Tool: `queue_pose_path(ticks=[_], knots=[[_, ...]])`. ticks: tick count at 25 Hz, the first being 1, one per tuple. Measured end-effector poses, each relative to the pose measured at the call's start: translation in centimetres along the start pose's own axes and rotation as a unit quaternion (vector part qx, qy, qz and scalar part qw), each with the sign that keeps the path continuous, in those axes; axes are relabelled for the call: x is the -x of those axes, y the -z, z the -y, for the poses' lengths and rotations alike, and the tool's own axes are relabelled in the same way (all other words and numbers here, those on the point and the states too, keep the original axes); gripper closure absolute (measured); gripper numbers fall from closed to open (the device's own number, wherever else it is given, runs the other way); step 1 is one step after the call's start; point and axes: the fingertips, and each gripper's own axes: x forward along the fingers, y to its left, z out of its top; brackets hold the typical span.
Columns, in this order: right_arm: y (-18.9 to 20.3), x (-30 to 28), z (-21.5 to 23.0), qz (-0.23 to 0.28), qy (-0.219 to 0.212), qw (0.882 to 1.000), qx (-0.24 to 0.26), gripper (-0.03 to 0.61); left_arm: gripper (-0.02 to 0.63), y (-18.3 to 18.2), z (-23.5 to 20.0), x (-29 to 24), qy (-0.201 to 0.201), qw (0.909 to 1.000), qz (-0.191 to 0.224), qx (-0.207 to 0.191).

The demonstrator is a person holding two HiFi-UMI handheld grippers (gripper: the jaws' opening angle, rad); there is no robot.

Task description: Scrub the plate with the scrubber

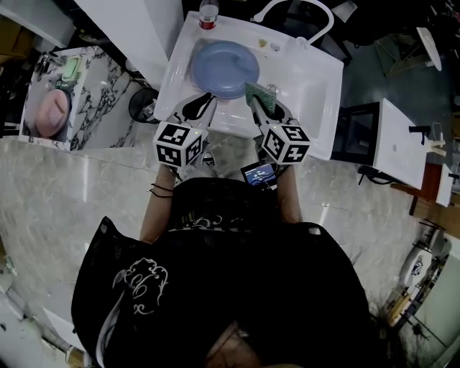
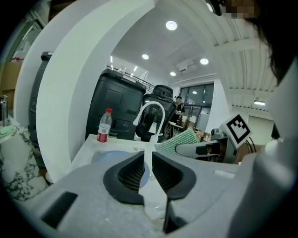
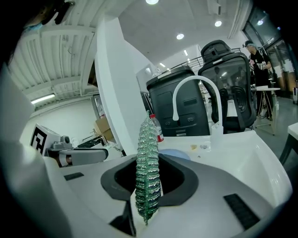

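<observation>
White sink holds the plate — right claw clamps scrubber.

The plate is blue, the sink white, the scrubber green, the counter marbled grey-white.

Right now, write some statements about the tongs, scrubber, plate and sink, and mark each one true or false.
1. The right tongs grip the scrubber. True.
2. The left tongs hold the plate. False: they are shut on nothing.
3. The plate lies in the sink. True.
4. The bottle has a green cap. False: the cap is red.
5. The faucet is white. True.
</observation>
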Motion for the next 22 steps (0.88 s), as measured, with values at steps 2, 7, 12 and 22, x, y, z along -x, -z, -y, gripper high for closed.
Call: queue_pose_path(ticks=[2,7,12,22], knots=[[-0.1,-0.5,0.3,-0.005,0.004,1.0,0.001,0.489,0.571,0.6,-0.4,-0.4,0.004,0.9999,-0.009,0.003],[0.0,-1.2,1.1,-0.024,0.01,1.0,0.008,0.489,0.493,2.3,-0.5,-0.9,0.016,0.9991,-0.026,0.028],[-0.6,-2.3,1.7,-0.028,0.009,0.999,0.015,0.489,0.479,3.5,-1.4,-0.4,0.003,0.9986,-0.03,0.045],[-2.3,-7.4,2.7,-0.045,-0.018,0.994,0.093,0.489,0.479,5.3,-5.5,-0.4,-0.057,0.9956,-0.044,0.06]])
